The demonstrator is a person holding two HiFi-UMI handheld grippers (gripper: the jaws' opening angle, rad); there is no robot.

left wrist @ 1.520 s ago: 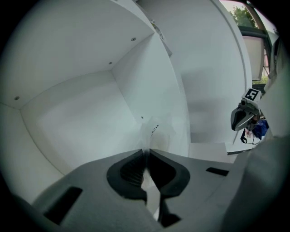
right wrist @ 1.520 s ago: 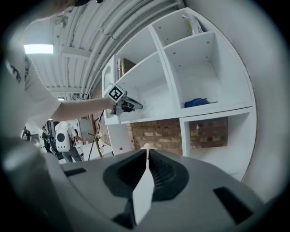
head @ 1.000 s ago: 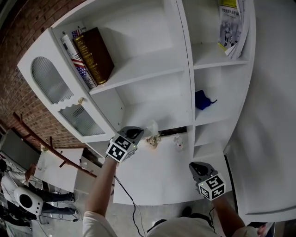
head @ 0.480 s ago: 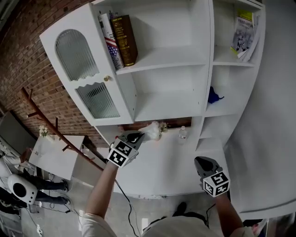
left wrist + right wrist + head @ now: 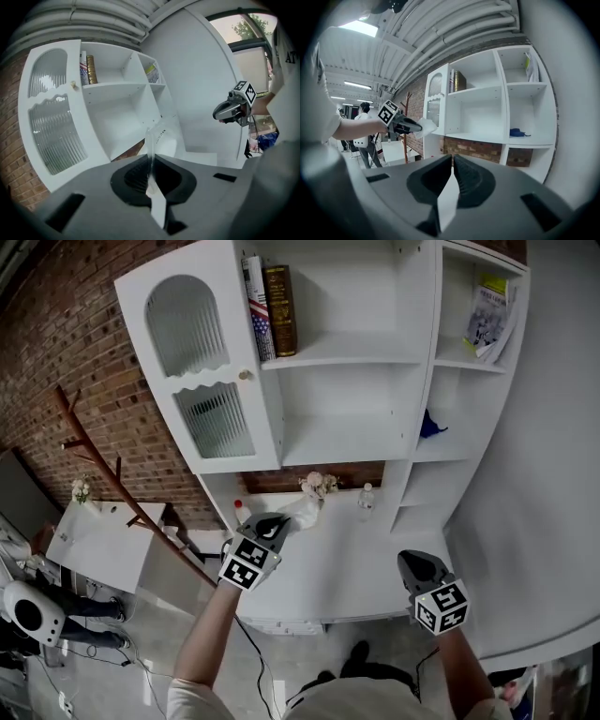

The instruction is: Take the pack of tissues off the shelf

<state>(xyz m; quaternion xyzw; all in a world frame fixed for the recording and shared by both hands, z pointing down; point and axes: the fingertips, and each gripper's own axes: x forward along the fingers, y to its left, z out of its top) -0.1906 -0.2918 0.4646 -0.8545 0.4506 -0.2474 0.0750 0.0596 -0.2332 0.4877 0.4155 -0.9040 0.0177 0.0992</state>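
Head view: my left gripper is clamped on the wrapper edge of the pack, which hangs clear of the shelf. It's only thin film, so I'd hold the pinch firm and draw back slowly. My right gripper is closed on nothing.

The clear-wrapped white pack of tissues hangs pinched in the left gripper.

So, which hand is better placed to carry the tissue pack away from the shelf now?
Left. The left tongs are shut on the white, clear-wrapped tissue pack; the right tongs are shut, empty and away from it.
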